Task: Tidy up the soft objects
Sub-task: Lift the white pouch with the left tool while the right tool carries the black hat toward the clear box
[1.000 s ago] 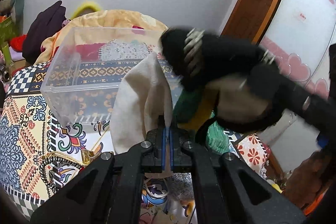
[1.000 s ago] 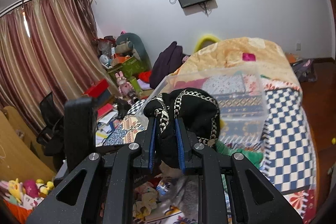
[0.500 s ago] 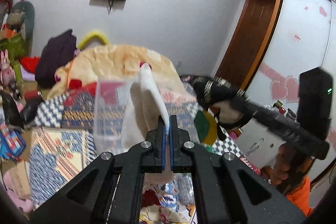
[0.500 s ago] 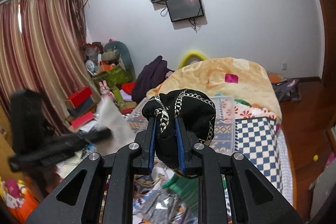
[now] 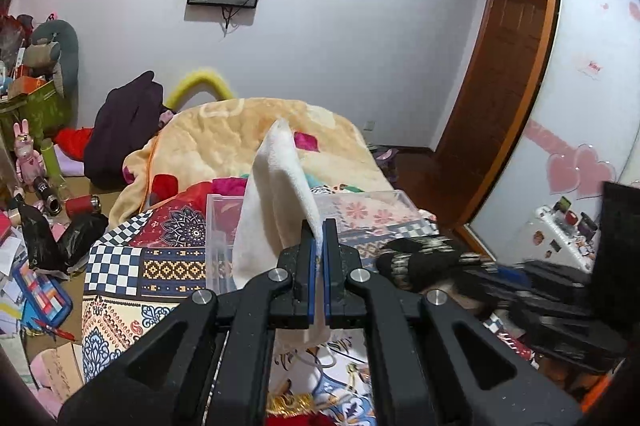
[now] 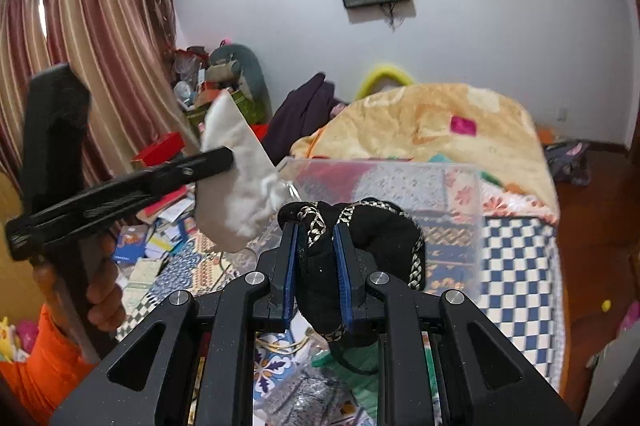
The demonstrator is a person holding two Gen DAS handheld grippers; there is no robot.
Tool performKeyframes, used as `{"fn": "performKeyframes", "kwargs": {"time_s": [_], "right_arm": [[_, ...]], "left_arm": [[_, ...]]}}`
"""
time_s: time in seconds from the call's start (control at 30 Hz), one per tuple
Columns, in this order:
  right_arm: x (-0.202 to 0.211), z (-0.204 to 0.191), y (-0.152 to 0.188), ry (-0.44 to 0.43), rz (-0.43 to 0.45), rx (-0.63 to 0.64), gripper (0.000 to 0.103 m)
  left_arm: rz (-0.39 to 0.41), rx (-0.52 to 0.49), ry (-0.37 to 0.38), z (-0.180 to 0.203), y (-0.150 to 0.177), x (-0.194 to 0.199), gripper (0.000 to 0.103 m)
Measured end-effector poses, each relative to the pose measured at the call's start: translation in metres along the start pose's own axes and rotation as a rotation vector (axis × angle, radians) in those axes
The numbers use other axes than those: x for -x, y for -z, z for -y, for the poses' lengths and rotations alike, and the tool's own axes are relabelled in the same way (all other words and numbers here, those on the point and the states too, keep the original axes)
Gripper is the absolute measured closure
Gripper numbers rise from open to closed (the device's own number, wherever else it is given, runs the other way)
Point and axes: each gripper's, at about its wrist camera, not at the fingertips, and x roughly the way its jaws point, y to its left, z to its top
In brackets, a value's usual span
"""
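My left gripper (image 5: pixel 319 234) is shut on a white cloth (image 5: pixel 276 198) that stands up above its fingers, held in the air before the clear plastic bin (image 5: pixel 360 204) on the bed. My right gripper (image 6: pixel 316 238) is shut on a black soft pouch with gold braid trim (image 6: pixel 372 226), close to the near wall of the same bin (image 6: pixel 460 194). The pouch also shows in the left wrist view (image 5: pixel 420 260) at the right, and the white cloth shows in the right wrist view (image 6: pixel 236 182) at the left, clamped by the left gripper (image 6: pixel 228 158).
The bin sits on a patterned bedspread (image 5: pixel 120 266) with an orange blanket (image 5: pixel 224 142) behind it. Green and other fabrics lie below the grippers (image 6: pixel 340 358). Floor clutter (image 5: pixel 32 226) is at the left; a wardrobe (image 5: pixel 580 106) stands at the right.
Both grippers have kept their hold. The left gripper tilted up and back, so the bin looks farther and lower. The right gripper dropped from beside the cloth toward the bin's near wall.
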Motion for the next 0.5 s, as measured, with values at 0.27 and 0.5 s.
{"fn": "performKeyframes", "kwargs": {"time_s": [0.27,0.5], "right_arm": [[0.031,0.000,-0.018,0.032,0.089,0.005,0.089],[0.025,-0.001,-0.042,0.075,0.139,0.044,0.089]], "left_arm": [[-0.043,0.024,-0.021,-0.010,-0.005,-0.031,0.101],[-0.094,0.005,-0.040,-0.008,-0.008,-0.056,0.101]]}}
